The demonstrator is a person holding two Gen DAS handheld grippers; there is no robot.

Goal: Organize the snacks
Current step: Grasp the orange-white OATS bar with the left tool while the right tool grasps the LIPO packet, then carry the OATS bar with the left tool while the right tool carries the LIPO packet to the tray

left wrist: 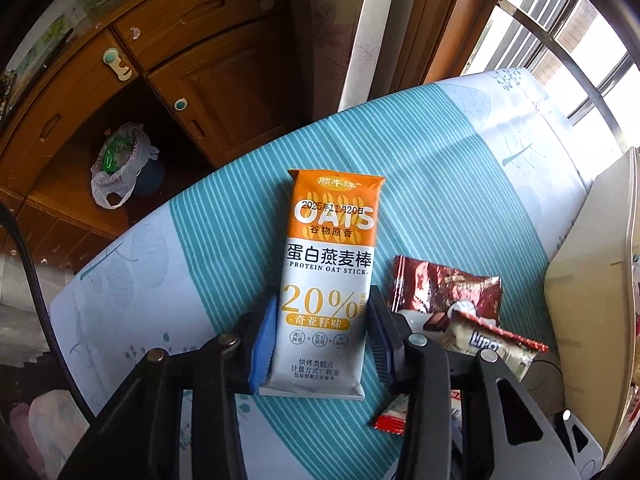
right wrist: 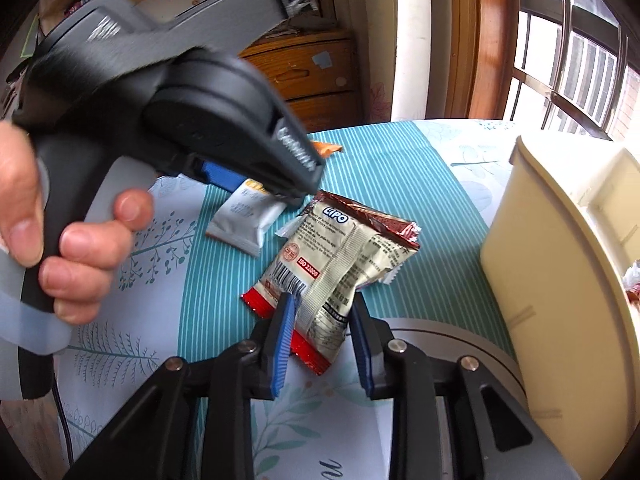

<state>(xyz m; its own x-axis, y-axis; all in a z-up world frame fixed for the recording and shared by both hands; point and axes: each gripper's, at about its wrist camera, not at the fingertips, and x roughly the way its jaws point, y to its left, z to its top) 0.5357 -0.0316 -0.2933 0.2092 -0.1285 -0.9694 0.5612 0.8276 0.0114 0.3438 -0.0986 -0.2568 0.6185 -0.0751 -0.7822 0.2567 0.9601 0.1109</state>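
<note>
In the left wrist view, the left claw [left wrist: 323, 334] has its two blue pads pressed against the sides of the oat stick packet [left wrist: 328, 276], an orange and white wrapper marked "OATS" and "PROTEIN OAT STICK". The packet runs forward from between the pads, over the desk [left wrist: 160, 280] with its teal striped cloth. Just to the right of that claw lie the Lipo snack packet [left wrist: 486, 344] and, beyond it, a crumpled brown foil packet [left wrist: 448, 284]. Further right stands the wall of a cream bin [left wrist: 588, 272]. Farther off, beyond the desk edge, a wooden cabinet [left wrist: 192, 80] stands with a waste bin lined with a white bag [left wrist: 120, 164] beneath it.

In the right wrist view, the right claw [right wrist: 322, 338] is parted, its blue pads flanking the near end of the Lipo snack packet [right wrist: 332, 264], which rests on the cloth; whether the pads touch it cannot be told. Beyond, the person's left hand [right wrist: 68, 224] holds the other gripper's handle, with the oat stick packet [right wrist: 248, 216] in its pads. The cream bin [right wrist: 560, 272] stands at right, near the window [right wrist: 580, 40].
</note>
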